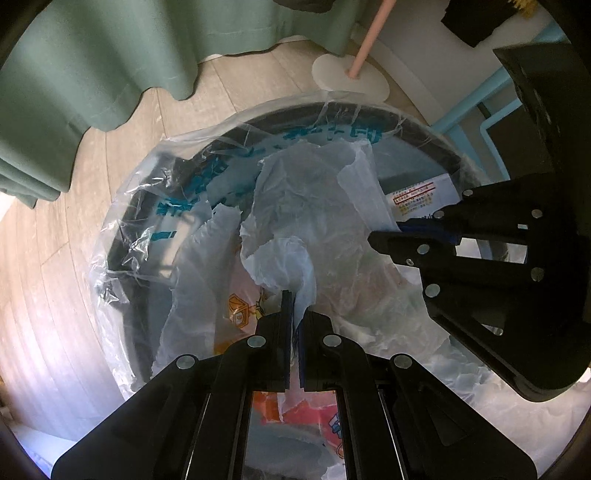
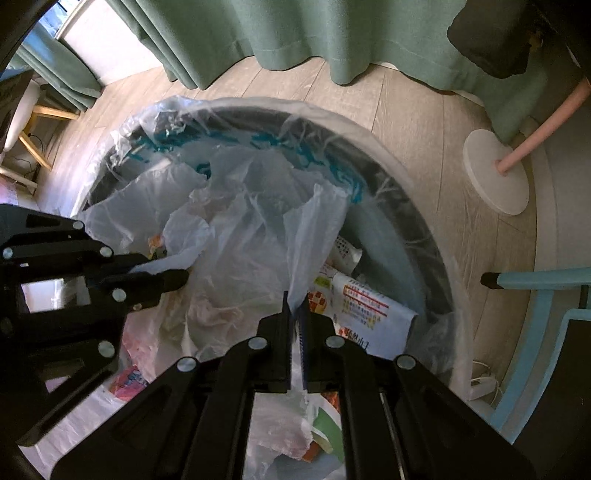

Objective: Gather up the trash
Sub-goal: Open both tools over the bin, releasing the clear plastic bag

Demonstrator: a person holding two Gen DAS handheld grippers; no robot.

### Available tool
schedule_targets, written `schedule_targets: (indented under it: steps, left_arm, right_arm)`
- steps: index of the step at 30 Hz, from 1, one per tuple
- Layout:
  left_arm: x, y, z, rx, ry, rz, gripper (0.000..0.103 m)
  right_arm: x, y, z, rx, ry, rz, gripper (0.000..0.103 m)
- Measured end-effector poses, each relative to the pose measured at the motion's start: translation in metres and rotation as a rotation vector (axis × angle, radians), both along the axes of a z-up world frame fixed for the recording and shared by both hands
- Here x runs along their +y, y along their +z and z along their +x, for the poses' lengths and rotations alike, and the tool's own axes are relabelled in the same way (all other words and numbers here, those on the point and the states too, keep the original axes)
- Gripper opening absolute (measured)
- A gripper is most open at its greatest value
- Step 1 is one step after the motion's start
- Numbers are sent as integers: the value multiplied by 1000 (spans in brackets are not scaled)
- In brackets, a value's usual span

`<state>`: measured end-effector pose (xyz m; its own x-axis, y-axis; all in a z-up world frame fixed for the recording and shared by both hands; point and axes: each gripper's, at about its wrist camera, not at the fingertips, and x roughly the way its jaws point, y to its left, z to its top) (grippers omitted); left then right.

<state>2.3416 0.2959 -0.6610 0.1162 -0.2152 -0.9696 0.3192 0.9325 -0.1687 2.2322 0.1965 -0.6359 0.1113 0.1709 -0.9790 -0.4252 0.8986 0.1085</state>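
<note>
A round black trash bin (image 1: 122, 236) (image 2: 421, 229), lined with a clear liner printed in blue, stands on the floor right below both grippers. A thin white plastic bag (image 1: 306, 206) (image 2: 251, 240) hangs crumpled over the bin's opening. My left gripper (image 1: 293, 301) points steeply down and is shut on one edge of the bag. My right gripper (image 2: 294, 304) is shut on another edge. Each gripper shows in the other's view, the right one (image 1: 373, 236) and the left one (image 2: 181, 277), both above the bin. Printed cartons (image 2: 365, 306) (image 1: 417, 199) and colourful wrappers (image 2: 127, 382) lie inside.
A green curtain (image 1: 92, 55) (image 2: 295, 33) hangs to the wooden floor (image 2: 424, 110) behind the bin. A pink pole on a white round base (image 2: 495, 177) (image 1: 351, 75) stands close by. A light blue frame (image 2: 535, 291) (image 1: 476, 99) and a wooden chair (image 2: 33, 122) flank the bin.
</note>
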Motion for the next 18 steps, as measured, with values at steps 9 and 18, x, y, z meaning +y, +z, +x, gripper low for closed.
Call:
schedule_targets:
  steps: [9,18]
  left_arm:
    - [15,35,-3,-38,16,11,59]
    - [47,91,-7,-75,41,69,97]
  right_arm:
    - [-6,35,-3,-39,21,-4,43]
    - [-8,88,-10,-86,-7,-4,96]
